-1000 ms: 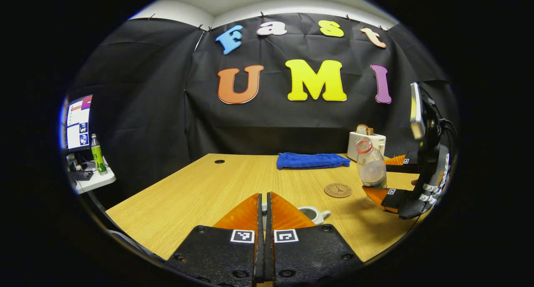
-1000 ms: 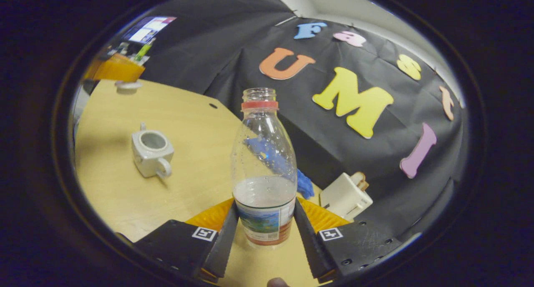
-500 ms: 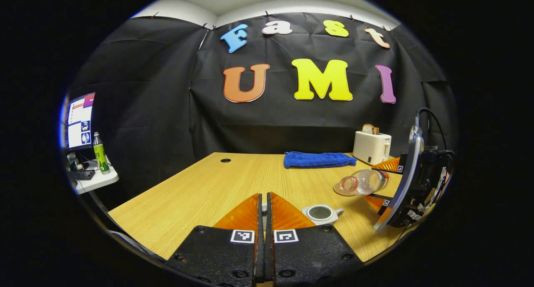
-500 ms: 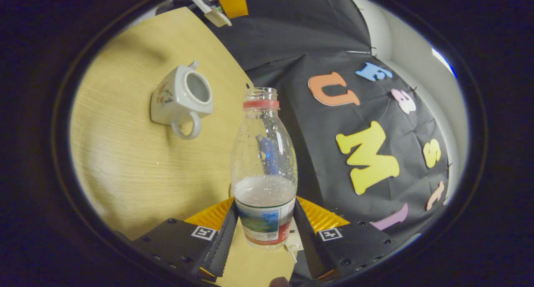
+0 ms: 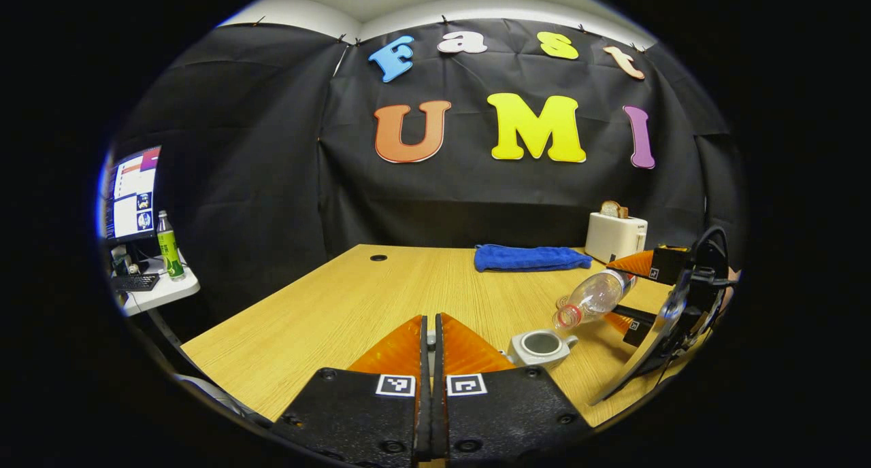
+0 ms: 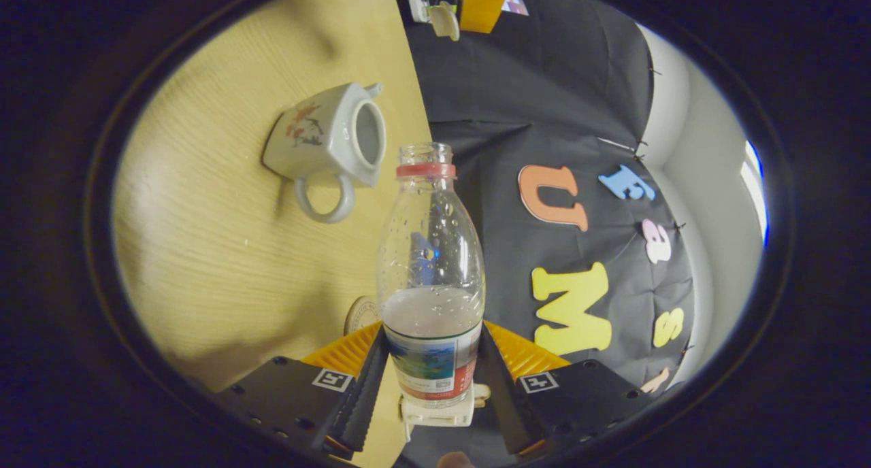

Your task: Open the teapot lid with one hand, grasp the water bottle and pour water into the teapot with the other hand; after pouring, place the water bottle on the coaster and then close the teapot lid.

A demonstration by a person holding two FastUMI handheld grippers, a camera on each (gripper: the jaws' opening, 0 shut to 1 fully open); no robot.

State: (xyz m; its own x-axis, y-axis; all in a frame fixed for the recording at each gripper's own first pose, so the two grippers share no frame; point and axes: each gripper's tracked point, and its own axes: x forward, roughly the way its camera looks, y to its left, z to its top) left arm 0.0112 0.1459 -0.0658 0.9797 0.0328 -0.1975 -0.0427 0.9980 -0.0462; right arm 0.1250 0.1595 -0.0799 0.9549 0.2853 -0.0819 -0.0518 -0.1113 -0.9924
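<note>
One teapot (image 5: 542, 346) sits lidless near the counter's (image 5: 354, 298) front edge, bare wood at its 9 o'clock. The right gripper (image 6: 429, 379) is clamped on one water bottle (image 5: 593, 296), tipped over the pot. The left gripper (image 5: 429, 349) is pressed together; the right gripper view shows the lid (image 6: 444, 20) it pinches. One coaster (image 6: 359, 314).

We see the water bottle (image 5: 593, 296) tip further, its mouth now seemingly just over the open teapot (image 5: 542, 346).
</note>
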